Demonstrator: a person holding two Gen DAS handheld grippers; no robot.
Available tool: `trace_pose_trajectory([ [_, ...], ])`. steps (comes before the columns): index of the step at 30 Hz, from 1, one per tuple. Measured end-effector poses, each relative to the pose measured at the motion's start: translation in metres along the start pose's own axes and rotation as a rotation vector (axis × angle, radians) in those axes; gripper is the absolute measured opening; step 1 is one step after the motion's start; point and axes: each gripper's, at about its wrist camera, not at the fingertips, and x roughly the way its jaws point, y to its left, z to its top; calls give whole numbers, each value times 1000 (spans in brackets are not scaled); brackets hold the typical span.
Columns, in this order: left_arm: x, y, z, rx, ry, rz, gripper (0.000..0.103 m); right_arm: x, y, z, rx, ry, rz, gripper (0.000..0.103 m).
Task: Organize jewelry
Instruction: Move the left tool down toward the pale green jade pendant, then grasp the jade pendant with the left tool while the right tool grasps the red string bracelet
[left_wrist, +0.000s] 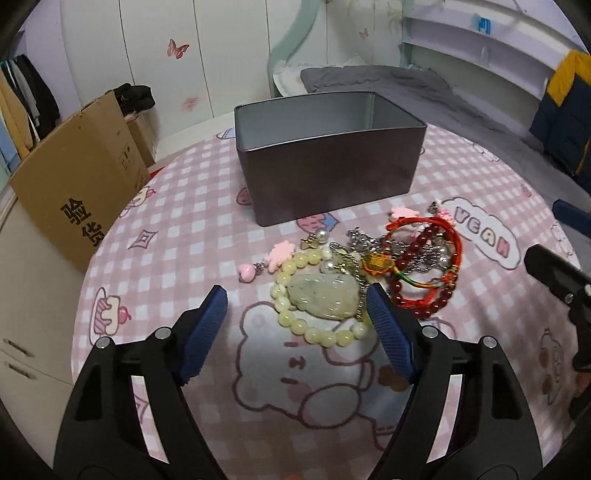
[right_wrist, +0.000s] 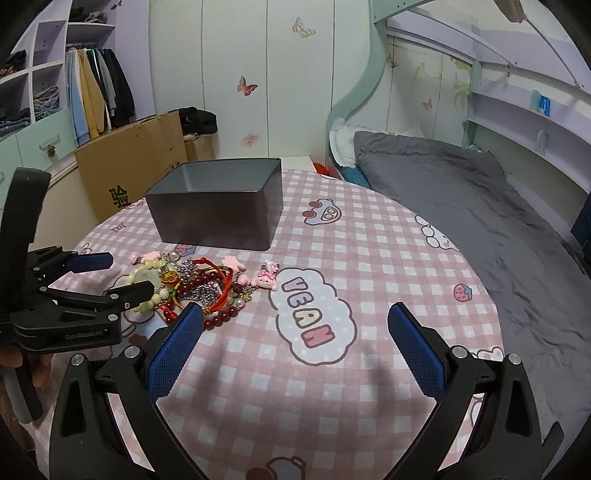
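Pink checked cloth covers the tabletop (left_wrist: 177, 206), and the landmark on it is the dark metal tin (left_wrist: 328, 162), open-topped and, as far as its inside shows, bare. Just in front of the tin lies the jewelry in one tangled heap: from its left, a pink heart charm (left_wrist: 246, 271), then a pale bead bracelet (left_wrist: 317, 295) with a pale stone pendant (left_wrist: 325, 295) resting inside its ring, then a silver chain (left_wrist: 365, 238), and farthest right the dark red beads (left_wrist: 417, 288) wound with a red cord (left_wrist: 448, 236). The left tool (left_wrist: 297, 301) hangs wide open and holds nothing, its two blue pads either side of the pendant, the right pad close against the bracelet's edge. The likely step is lifting that one piece toward the tin; to do it well, I would lower the pads to the cloth, close on the pendant or a single run of pale beads, and rise slowly, since the chain overlaps the pendant and may drag along. The right tool (right_wrist: 295, 325) is also wide open and empty, over bare cloth to the right of the heap. Only its view shows the left tool from the side and a pink figure charm (right_wrist: 267, 277) at the heap's right edge; the left view alone shows how the pendant sits between the pads.
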Motion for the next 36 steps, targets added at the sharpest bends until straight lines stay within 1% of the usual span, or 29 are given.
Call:
trace_pose_trajectory([
  [2,2,-1,2,6,4,-10,72,1,-2,1,5,3,3,96],
  [5,11,-8,2,55,36,1,66,5,-2,1,7,10,13,96],
  [7,14,-10,2,64,39,-4,65,7,-2,1,4,14,21,96],
  [8,14,-8,3,62,42,-14,62,7,-2,1,3,16,24,96],
  [10,16,-5,5,50,48,-59,52,8,-4,1,8,21,33,96],
  [13,17,-8,6,62,37,-63,50,12,-5,2,20,30,36,96],
  [14,16,-8,5,59,35,-77,42,12,-6,2,23,33,40,96],
  [15,16,-6,5,50,34,-97,40,12,-6,1,24,35,43,96],
  [20,13,-2,4,20,35,-118,40,10,-5,2,12,37,42,96],
  [23,4,4,-1,-6,23,-131,40,8,-4,4,8,38,52,96],
  [24,-1,7,-2,-17,18,-140,40,8,-4,5,9,39,59,96],
  [30,-30,26,-4,-81,-42,-139,40,13,3,17,5,48,124,95],
  [31,-35,29,-6,-86,-48,-132,40,16,5,19,6,49,144,93],
  [32,-38,31,-7,-94,-53,-131,40,20,6,20,7,62,158,83],
  [33,-41,34,-9,-104,-58,-135,40,26,7,22,11,88,175,78],
  [35,-45,35,-11,-108,-65,-140,40,38,8,25,24,124,211,62],
  [36,-46,36,-11,-108,-68,-141,40,46,9,26,34,158,231,59],
])
